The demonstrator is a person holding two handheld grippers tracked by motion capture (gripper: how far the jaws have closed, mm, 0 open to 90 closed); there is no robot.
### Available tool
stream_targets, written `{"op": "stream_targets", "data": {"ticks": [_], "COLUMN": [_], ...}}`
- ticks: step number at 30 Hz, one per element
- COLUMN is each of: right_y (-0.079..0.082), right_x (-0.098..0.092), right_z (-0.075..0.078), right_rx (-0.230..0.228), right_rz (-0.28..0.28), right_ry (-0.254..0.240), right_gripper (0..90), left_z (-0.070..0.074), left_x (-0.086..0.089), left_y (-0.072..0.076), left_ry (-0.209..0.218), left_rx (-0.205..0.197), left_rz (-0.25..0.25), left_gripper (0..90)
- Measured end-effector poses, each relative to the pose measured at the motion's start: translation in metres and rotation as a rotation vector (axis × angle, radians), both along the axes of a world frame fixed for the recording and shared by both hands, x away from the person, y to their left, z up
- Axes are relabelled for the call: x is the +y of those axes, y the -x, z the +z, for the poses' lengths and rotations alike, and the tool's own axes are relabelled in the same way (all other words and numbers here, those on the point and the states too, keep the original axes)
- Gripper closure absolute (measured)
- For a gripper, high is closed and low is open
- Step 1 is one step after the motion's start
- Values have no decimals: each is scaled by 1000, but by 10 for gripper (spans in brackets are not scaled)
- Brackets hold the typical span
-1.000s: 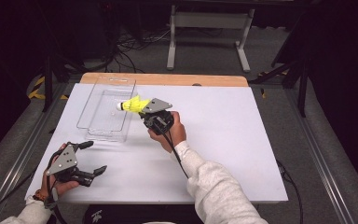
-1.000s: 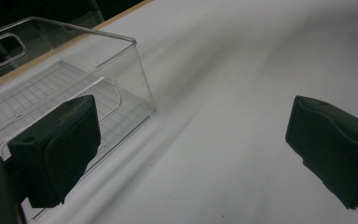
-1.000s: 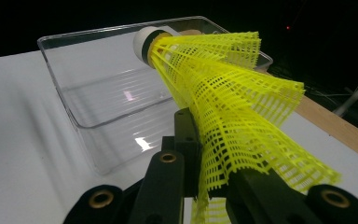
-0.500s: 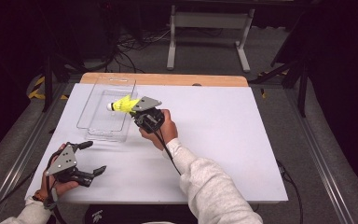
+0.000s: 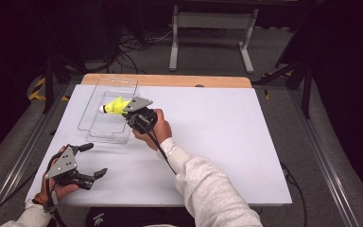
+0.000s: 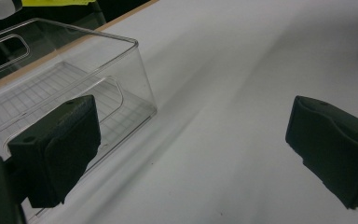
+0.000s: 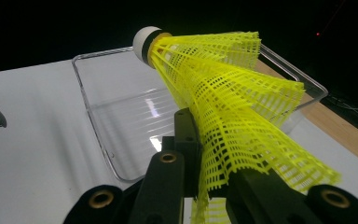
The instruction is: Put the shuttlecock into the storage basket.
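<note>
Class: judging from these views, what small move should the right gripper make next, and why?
Probably lower and release: the right gripper is shut on the yellow shuttlecock, already held above the open clear bin.

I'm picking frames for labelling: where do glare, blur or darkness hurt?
High view: dark surroundings, evenly lit table. Left gripper view: black jaws soft and near; clear bin crisp. Right gripper view: light streaks glare on the bin floor; yellow shuttlecock sharp, black background.
</note>
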State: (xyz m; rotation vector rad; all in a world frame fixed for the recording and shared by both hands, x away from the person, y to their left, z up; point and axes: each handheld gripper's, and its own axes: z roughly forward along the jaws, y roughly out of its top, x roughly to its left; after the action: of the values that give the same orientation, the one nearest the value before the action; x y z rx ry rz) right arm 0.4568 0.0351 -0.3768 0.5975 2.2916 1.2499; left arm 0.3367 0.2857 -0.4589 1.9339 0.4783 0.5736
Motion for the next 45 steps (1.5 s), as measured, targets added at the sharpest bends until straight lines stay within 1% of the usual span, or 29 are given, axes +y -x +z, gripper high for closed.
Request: {"op": "stream_targets", "data": {"ticks": [8,12,14,18,31,35,38,45], "right_y": [-3,-5,-6,-8,-15,-18,-22,-27], "right_x": [15,21,24,31,48,52,55,61], "right_z": [-2,-3,-3,-6,-9,-12,-16,-23], "right_rx": [6,12,15,24,36,42,58,76], "right_rz": [29,42,49,59,84,88,91,98], "right_ry": [21,28,33,41,68,77,83,104], "right_gripper": [873,873,873,873,873,873,873,872], "left_z": [0,0,0,0,0,0,0,0], "left_x": [0,1,1,1,1,0,1,1], "left_y": [0,0,0,0,0,0,0,0], "left_ry": [6,3,10,2,5,7,8,7], "left_rx": [2,1,3,-2,-1,-1,1,4], "left_rz": [-1,-3,-1,-3,-7,-10,-10,-13], "left_gripper": [41,41,41,41,41,41,42,42]}}
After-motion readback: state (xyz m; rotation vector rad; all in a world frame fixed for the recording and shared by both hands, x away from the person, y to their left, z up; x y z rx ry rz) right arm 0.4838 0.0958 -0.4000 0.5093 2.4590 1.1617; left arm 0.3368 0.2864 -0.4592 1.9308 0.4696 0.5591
